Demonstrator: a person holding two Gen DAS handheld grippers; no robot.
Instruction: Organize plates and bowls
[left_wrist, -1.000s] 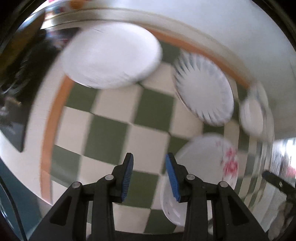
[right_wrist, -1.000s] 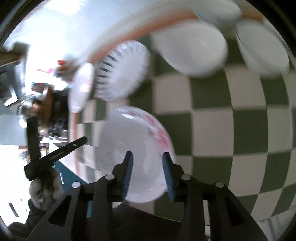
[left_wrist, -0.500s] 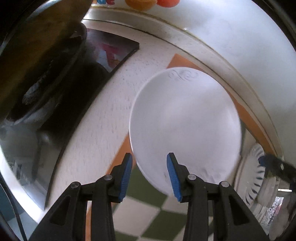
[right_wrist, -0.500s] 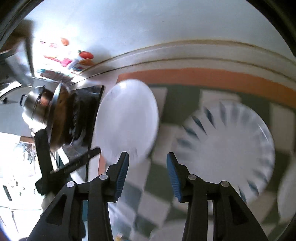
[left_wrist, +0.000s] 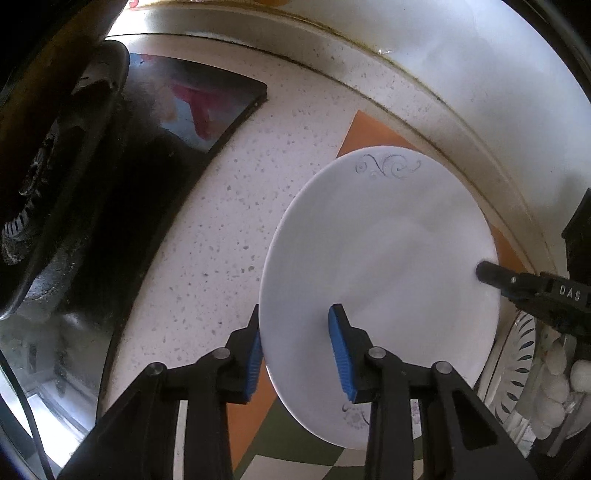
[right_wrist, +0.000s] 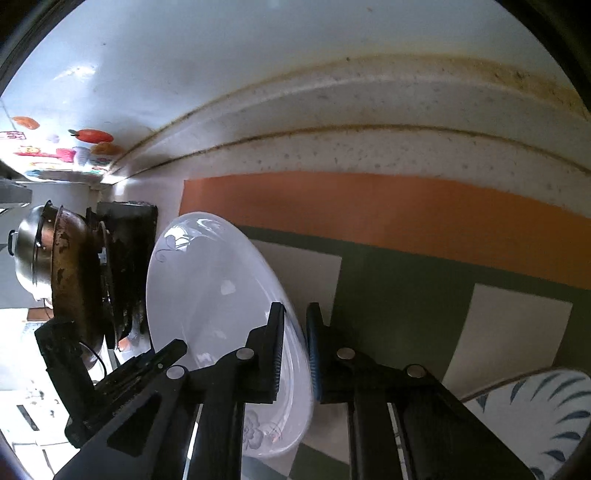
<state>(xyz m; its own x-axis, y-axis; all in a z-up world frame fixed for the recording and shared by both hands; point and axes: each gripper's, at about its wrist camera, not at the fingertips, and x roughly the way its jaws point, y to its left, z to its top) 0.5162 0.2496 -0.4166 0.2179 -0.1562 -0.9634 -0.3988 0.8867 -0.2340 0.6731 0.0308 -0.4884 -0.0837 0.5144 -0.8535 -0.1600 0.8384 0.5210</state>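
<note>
Both claws are working the same round white plate with grey scroll print (left_wrist: 380, 280), which is lying at the back left corner of the orange-bordered green-and-cream checked mat (right_wrist: 406, 280) on the speckled white worktop (left_wrist: 236, 221), close to the raised back edge. The left claw (left_wrist: 295, 354) is straddling the plate's near-left rim, one blue pad outside the rim, the other over the plate face; its jaws have just been closing, but the frames do not show whether the pads are pressing the rim. The right claw (right_wrist: 295, 347) is clenching on the opposite rim, its jaws having just closed, with the rim pinched between the pads. In the right wrist view the plate looks tipped, that rim apparently raised off the mat. The plate is lying directly ahead of each claw, rim edges running across the jaws. To the left, a dark stove with a worn brown pan (right_wrist: 70, 280) is standing near; to the right, a white plate with blue ray stripes (right_wrist: 532, 417) is lying just beside. Open room is mainly above and over the mat toward the camera, so a lift seems safest.
</note>
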